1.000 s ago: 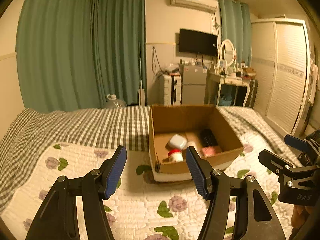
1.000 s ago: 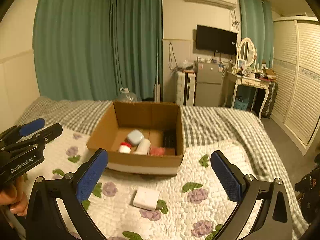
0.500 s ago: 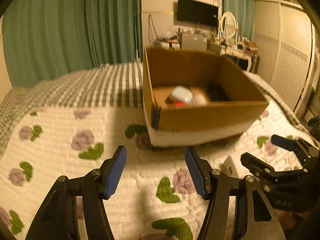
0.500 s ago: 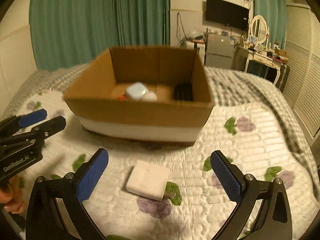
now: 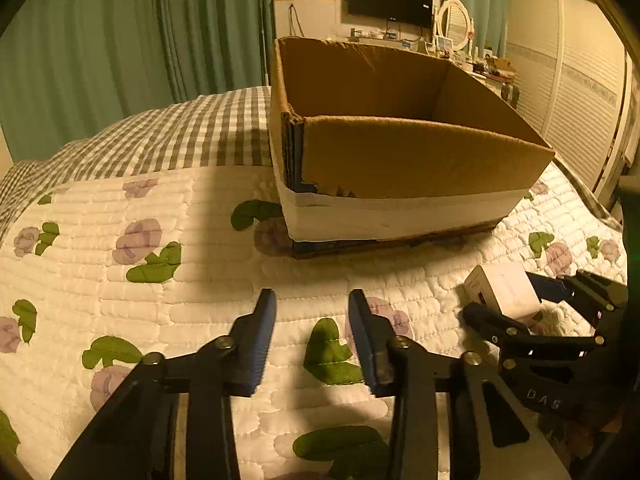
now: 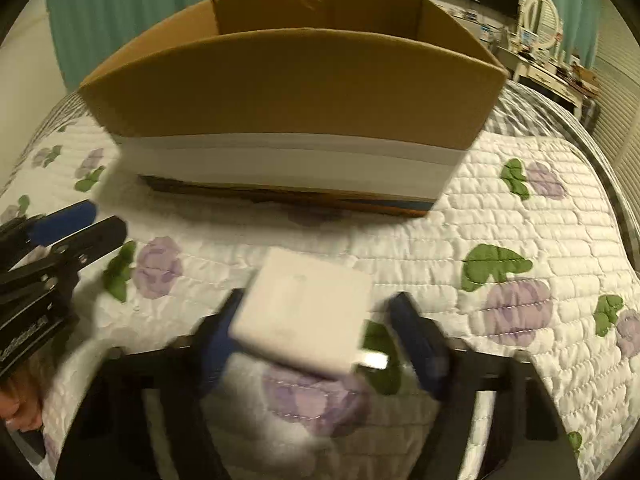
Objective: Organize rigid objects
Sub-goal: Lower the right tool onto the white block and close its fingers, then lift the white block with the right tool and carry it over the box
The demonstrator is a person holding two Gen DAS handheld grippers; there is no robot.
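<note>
A white charger block (image 6: 300, 312) lies flat on the flowered quilt (image 6: 540, 240) of the bed, just in front of the cardboard box (image 6: 288, 80), which is where it probably belongs. The right gripper (image 6: 316, 344) is down at the block with one blue finger (image 6: 218, 344) on either side; its jaws stand apart, the left finger at or nearly at the block's edge and the right one clear of it, so nothing is gripped yet. The left gripper (image 5: 312, 340) hangs over bare quilt nearby, jaws apart and holding nothing.

The block looks like smooth hard plastic: stiff, light, not fragile, but likely slick. A metal prong (image 6: 374, 360) sticks out at its near right corner. The best hold is probably across the two flat side faces, well back from that prong, squeezed squarely so it does not twist out. The soft quilt may give underneath, so the fingers can reach low.
</note>
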